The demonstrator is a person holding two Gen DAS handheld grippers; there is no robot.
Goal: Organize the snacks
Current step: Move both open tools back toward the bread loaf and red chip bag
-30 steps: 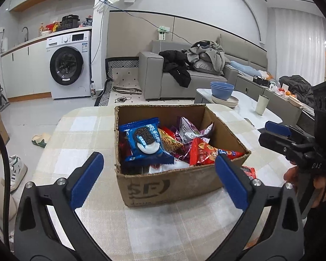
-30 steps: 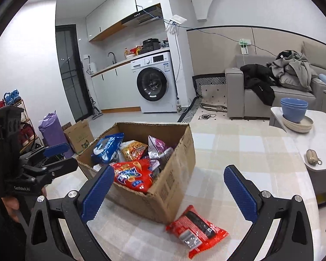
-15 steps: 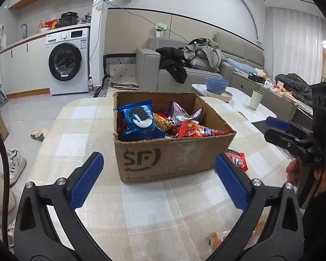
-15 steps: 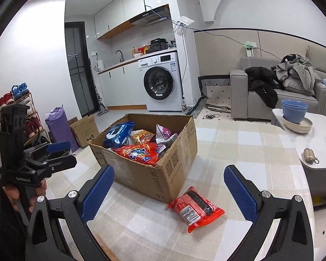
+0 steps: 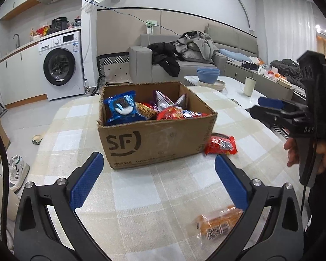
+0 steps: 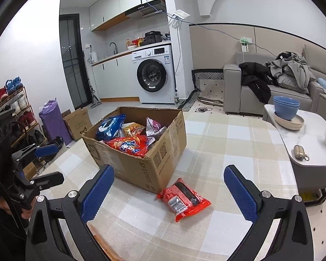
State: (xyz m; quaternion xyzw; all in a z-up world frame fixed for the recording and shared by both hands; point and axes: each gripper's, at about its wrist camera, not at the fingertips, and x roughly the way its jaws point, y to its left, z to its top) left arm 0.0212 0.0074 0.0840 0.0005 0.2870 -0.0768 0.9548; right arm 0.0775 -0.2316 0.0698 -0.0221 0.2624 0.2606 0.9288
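Observation:
A cardboard box (image 5: 156, 139) marked SF stands on the checked table (image 5: 141, 195), holding several snack bags, a blue cookie pack (image 5: 121, 108) among them. It also shows in the right wrist view (image 6: 154, 163). A red snack pack (image 5: 221, 145) lies on the table to the right of the box, also seen in the right wrist view (image 6: 183, 198). An orange snack pack (image 5: 217, 221) lies near my left gripper's right finger. My left gripper (image 5: 159, 178) is open and empty, short of the box. My right gripper (image 6: 169, 187) is open and empty, just above the red pack.
A white side table (image 6: 304, 152) with blue bowls (image 6: 285, 107), a cup and a small pouch stands to the right. A sofa (image 5: 184, 65) with clothes and a washing machine (image 5: 60, 67) lie beyond. A shoe rack (image 6: 13, 113) is at the left.
Both grippers have drawn back from the box and sunk lower. The box now sits farther away, and the orange pack has come into the left wrist view.

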